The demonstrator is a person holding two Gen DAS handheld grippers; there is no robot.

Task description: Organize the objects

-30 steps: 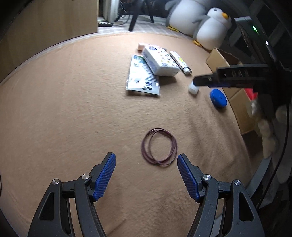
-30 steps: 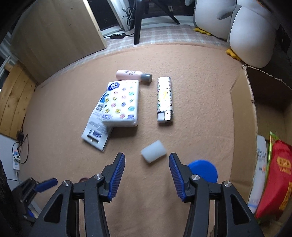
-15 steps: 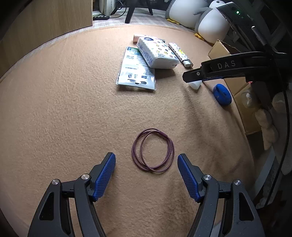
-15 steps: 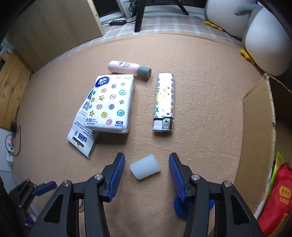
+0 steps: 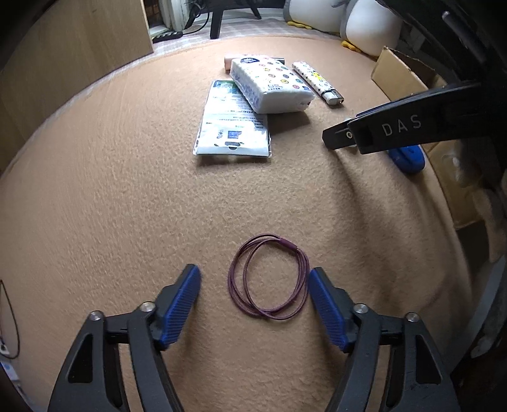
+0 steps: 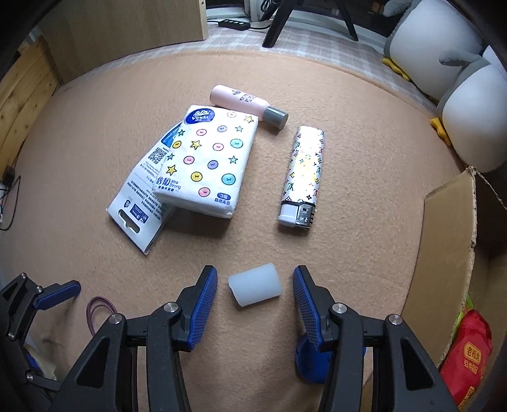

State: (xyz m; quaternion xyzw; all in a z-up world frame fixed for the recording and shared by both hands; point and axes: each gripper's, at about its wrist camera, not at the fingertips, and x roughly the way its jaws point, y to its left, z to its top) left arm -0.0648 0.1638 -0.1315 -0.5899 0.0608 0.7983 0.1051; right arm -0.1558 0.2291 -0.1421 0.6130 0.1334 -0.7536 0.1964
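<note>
A purple hair tie [image 5: 269, 279] lies looped on the tan blanket [image 5: 111, 196], between the blue pads of my left gripper [image 5: 255, 285]; its jaws are closing but do not touch the loop. My right gripper [image 6: 255, 285] points down with a white translucent cap [image 6: 255, 284] lying between its pads, which stand apart from it. Farther back lie a tissue pack [image 6: 206, 168] resting on a flat white packet [image 6: 142, 196], a pink bottle [image 6: 244, 103] and a patterned lighter [image 6: 302, 176]. A blue round object [image 6: 312, 364] sits partly hidden under the right finger.
An open cardboard box [image 6: 450, 247] stands at the right, with a red packet [image 6: 465, 358] inside. Plush penguins [image 6: 443, 47] sit at the back right. A wooden panel [image 5: 69, 63] and a chair leg [image 6: 275, 28] stand beyond the blanket.
Both grippers have sunk toward the blanket. The hair tie now lies between the left pads, which have narrowed slightly. The white cap has come in between the right pads.
</note>
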